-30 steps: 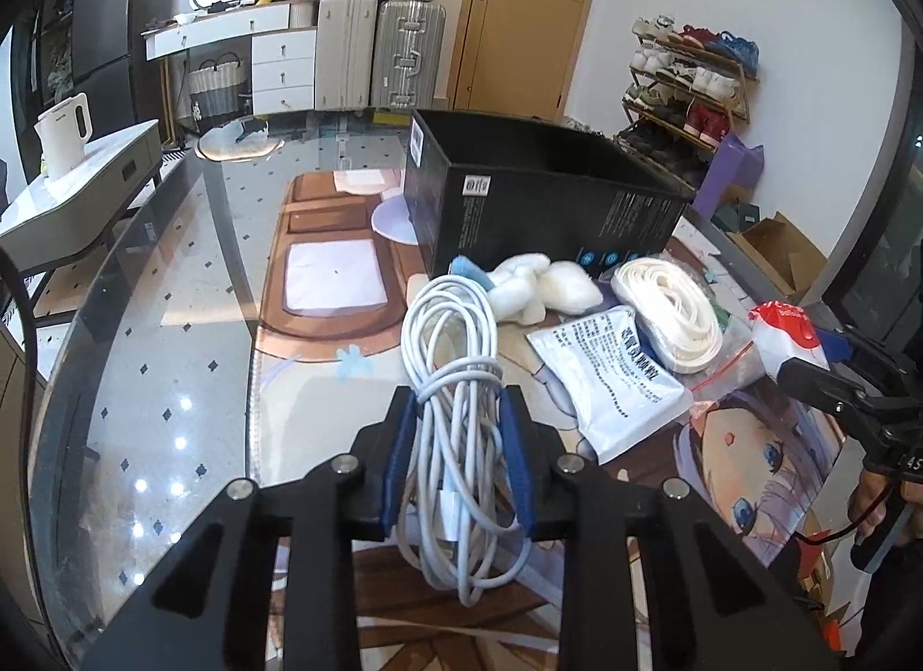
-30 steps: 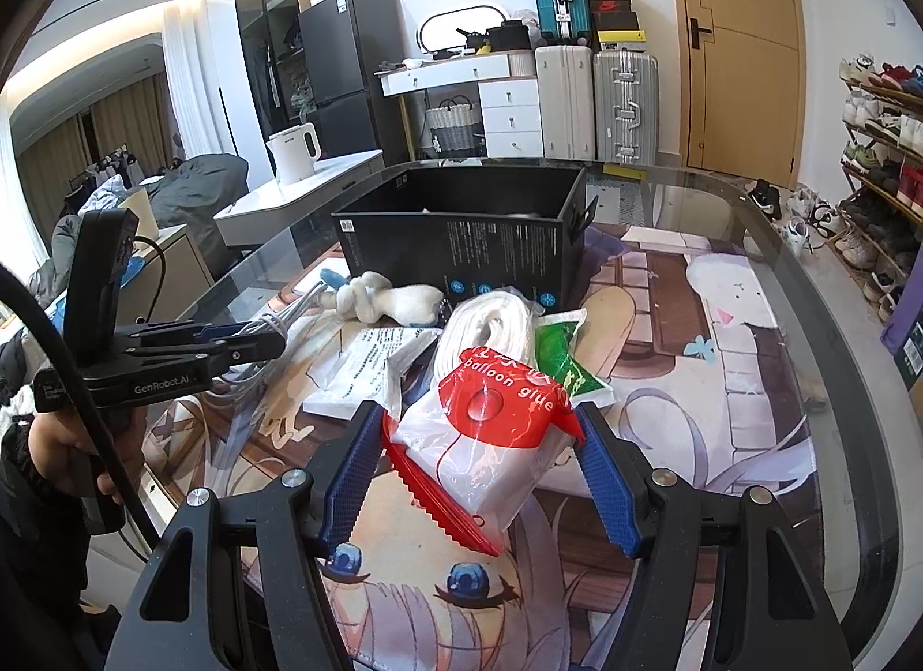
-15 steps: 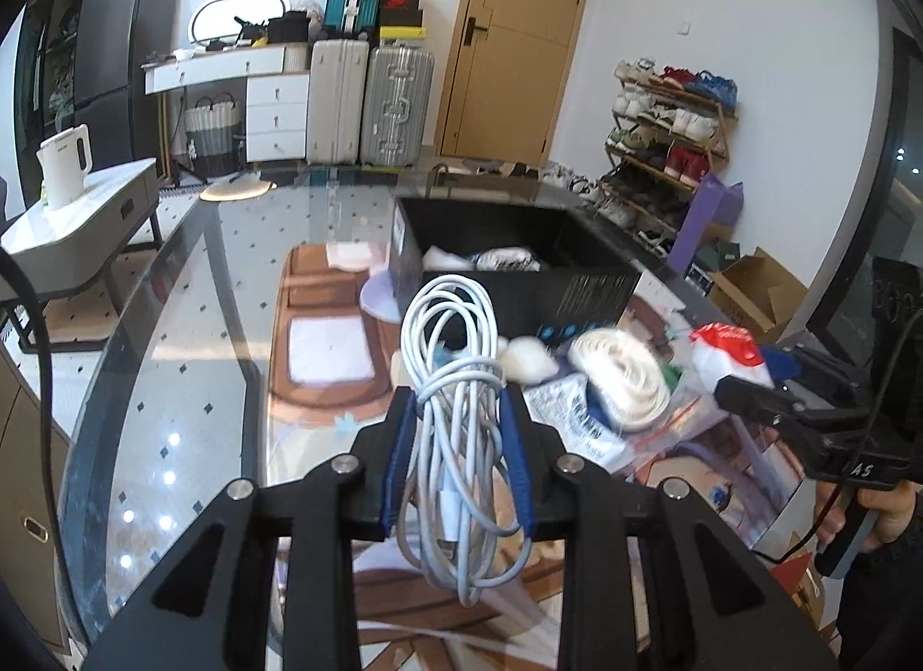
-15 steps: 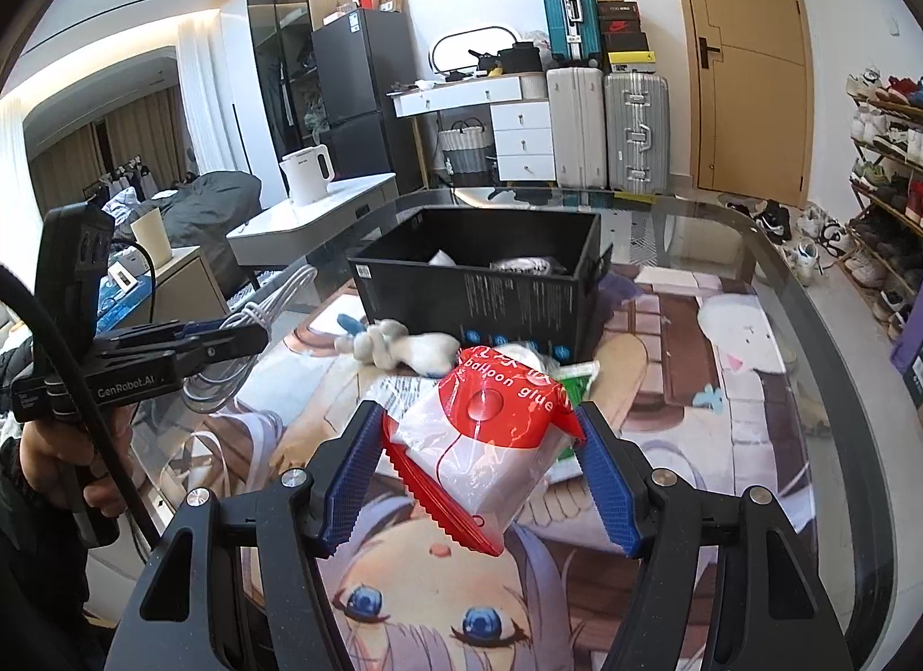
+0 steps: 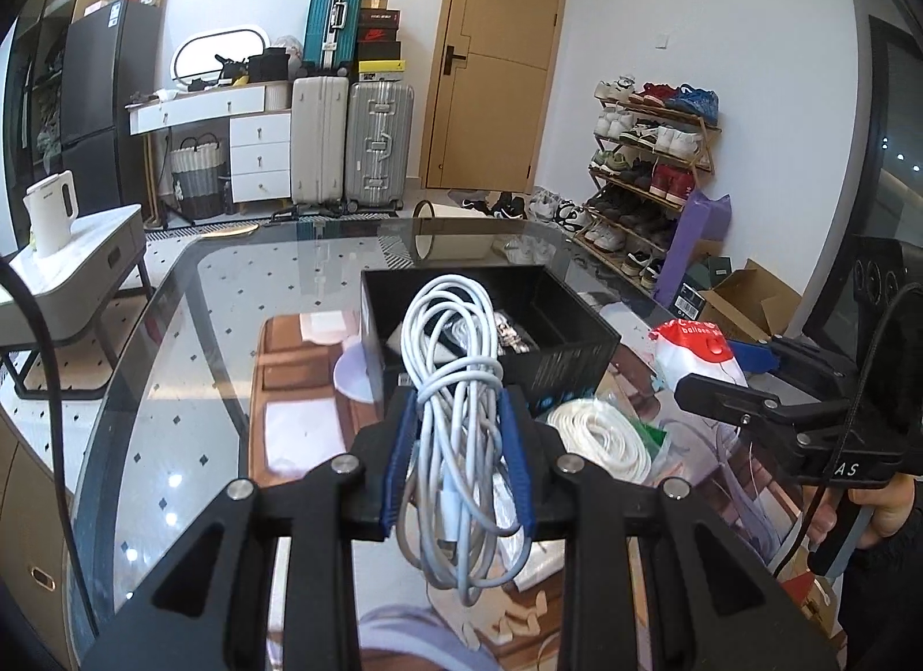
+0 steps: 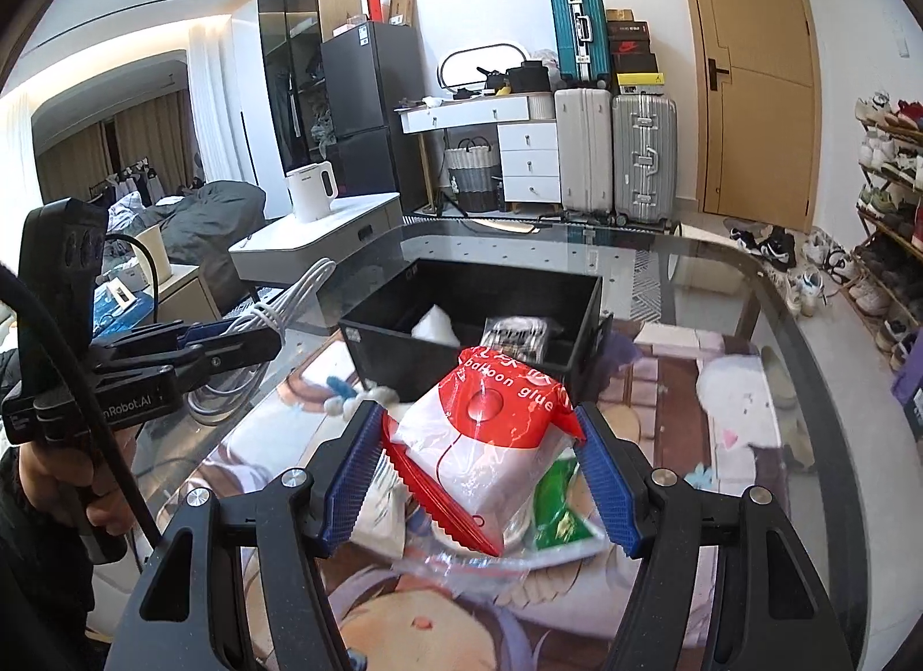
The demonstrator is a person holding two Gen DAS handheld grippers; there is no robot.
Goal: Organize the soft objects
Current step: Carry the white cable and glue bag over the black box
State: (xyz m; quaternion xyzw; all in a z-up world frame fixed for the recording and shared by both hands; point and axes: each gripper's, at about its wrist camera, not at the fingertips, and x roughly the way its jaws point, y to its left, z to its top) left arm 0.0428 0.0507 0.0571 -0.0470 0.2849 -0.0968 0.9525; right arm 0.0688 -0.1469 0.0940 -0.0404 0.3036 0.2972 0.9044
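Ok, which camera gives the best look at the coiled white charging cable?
The left wrist view: the coiled white charging cable fills the centre, clamped in the left gripper. The right wrist view shows only its loops side-on beyond that gripper.

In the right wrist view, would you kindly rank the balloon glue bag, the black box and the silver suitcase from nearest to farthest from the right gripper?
1. Balloon glue bag: clamped in the right gripper.
2. Black box: just beyond, on the table.
3. Silver suitcase: by the far wall.
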